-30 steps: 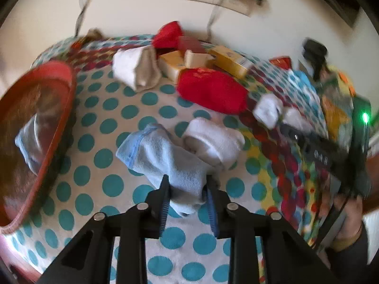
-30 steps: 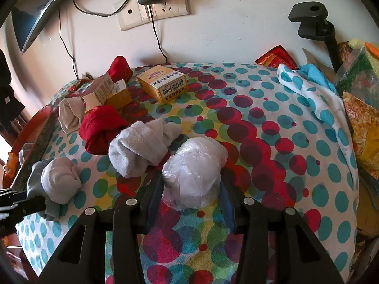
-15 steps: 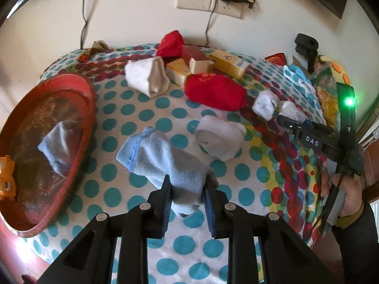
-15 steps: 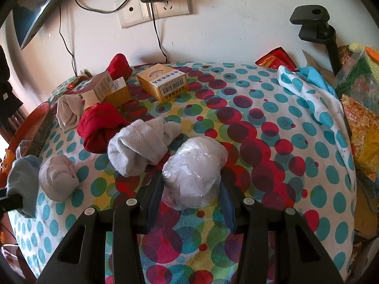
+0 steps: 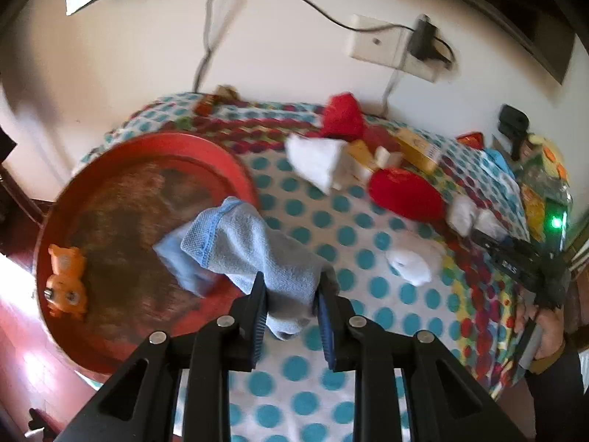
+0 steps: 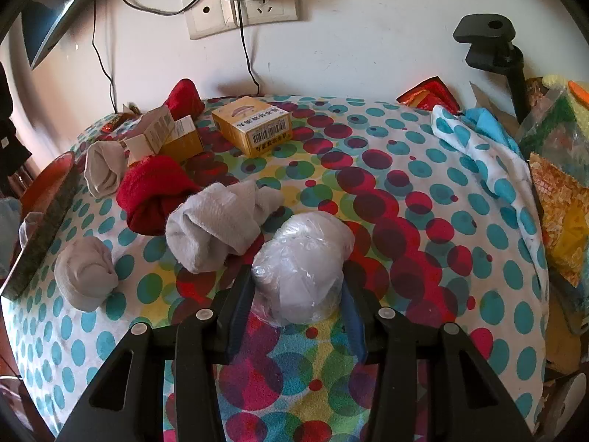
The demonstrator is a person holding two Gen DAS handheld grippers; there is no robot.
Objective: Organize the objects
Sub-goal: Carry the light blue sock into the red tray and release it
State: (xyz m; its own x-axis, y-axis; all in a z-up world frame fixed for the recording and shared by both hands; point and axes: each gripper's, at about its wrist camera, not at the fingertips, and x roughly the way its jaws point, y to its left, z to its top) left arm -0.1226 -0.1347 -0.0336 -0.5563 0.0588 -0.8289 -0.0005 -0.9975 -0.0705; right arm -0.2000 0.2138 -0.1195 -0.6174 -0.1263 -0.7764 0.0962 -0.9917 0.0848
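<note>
My left gripper (image 5: 291, 313) is shut on a light blue sock (image 5: 254, 250) and holds it in the air over the right rim of the round red tray (image 5: 70, 199). A second light blue sock (image 5: 176, 261) and an orange toy (image 5: 68, 283) lie in the tray. My right gripper (image 6: 296, 294) rests on the dotted cloth with its jaws around a plastic-wrapped white bundle (image 6: 302, 265); whether the pads touch it is unclear. A grey sock (image 6: 217, 228), a rolled grey sock (image 6: 84, 272) and a red sock (image 6: 154, 191) lie to its left.
Small cardboard boxes (image 6: 254, 129) and another red sock (image 6: 184, 99) sit at the back by the wall sockets (image 6: 239, 11). A white sock roll (image 5: 412, 261) lies mid-table. Bags and snacks (image 6: 556, 199) crowd the right edge. A black clamp (image 6: 489, 37) stands back right.
My left gripper has lifted the light blue sock off the cloth and carried it left, over the red tray's rim. The right gripper and the wrapped bundle have not moved.
</note>
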